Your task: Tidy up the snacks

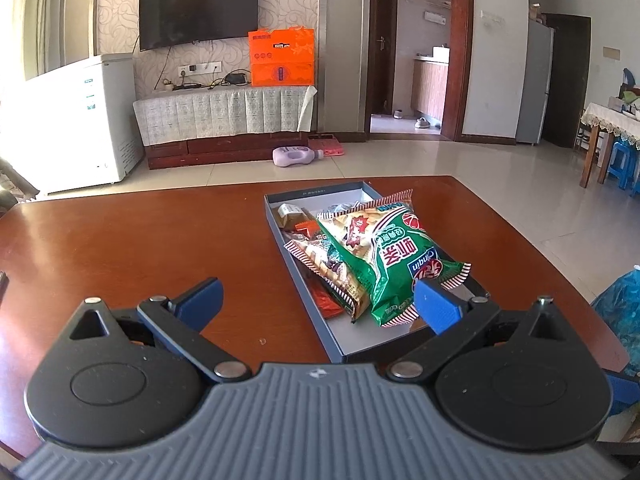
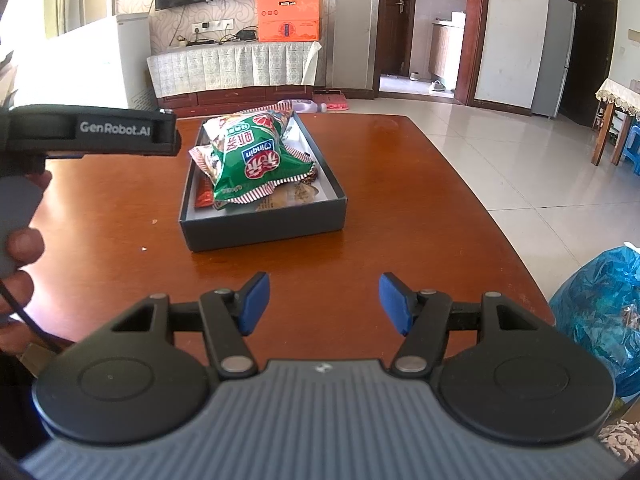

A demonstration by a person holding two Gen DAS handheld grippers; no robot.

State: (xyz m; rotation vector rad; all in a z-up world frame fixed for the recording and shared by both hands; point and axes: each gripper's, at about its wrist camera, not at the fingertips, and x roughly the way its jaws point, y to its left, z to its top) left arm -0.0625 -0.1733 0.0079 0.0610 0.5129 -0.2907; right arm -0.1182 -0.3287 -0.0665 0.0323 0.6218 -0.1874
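Brown counter (image 2: 400,184): snacks (image 2: 256,156) heaped in box (image 2: 264,228) at 12 o'clock, organized; both hand-held grippers, left (image 1: 316,304) and right (image 2: 324,304), released, empty.

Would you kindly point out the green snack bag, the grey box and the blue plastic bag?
green snack bag (image 2: 256,164), right wrist view, printed front.
grey box (image 2: 264,230), right wrist view, near outer wall.
blue plastic bag (image 2: 600,304), right wrist view, crinkled side.
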